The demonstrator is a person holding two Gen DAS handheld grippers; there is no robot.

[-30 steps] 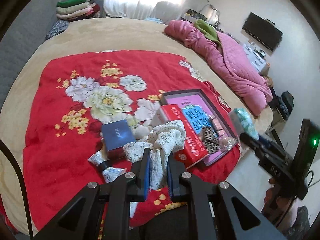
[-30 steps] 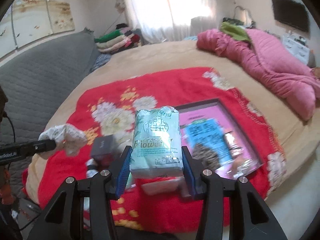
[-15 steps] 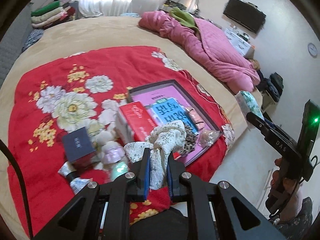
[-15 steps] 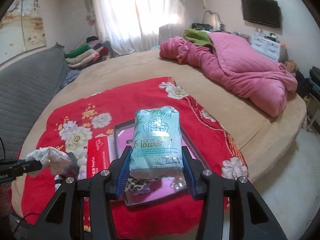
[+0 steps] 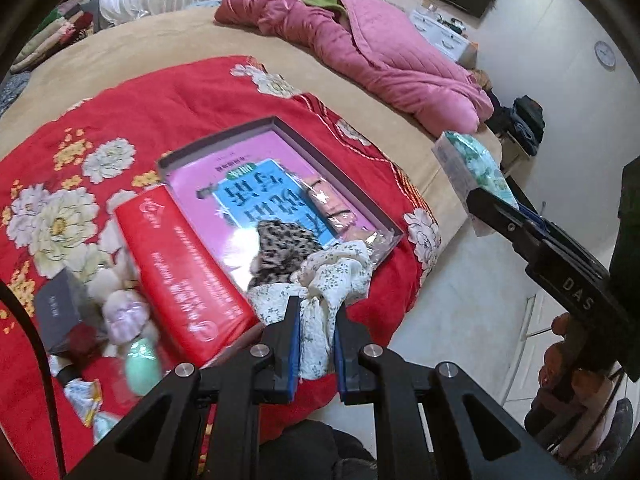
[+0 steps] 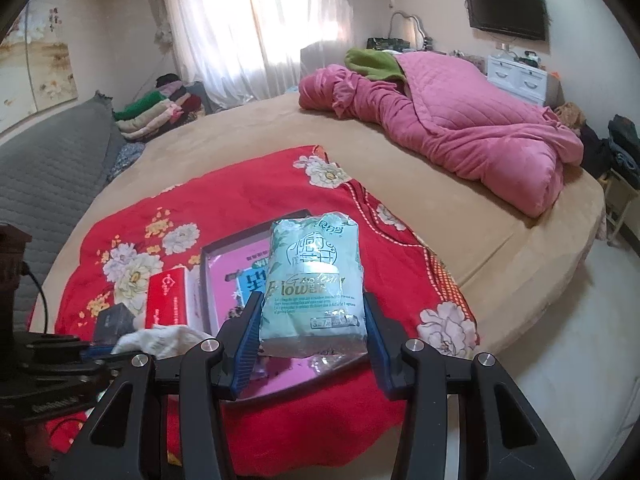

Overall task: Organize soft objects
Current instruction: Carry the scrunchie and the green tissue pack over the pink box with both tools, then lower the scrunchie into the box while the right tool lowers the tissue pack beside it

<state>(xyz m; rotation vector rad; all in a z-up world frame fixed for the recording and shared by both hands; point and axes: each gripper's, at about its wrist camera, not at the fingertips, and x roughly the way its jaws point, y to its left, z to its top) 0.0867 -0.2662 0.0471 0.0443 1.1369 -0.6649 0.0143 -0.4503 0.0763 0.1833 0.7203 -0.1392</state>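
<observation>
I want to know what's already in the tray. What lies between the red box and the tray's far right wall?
In the left wrist view, a blue book on pink lining and a leopard-print cloth lie between the red box and the tray wall.

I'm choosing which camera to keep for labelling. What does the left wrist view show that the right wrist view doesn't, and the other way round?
Only the left wrist view: the leopard-print piece in the tray, the pale plush toy and green egg-shaped item beside the red box, and a wall clock.

Only the right wrist view: the curtained window, wall painting and grey quilted headboard.

Both: the left tool shut on the floral cloth, the right tool shut on the tissue pack, the tray, red blanket and pink quilt.
</observation>
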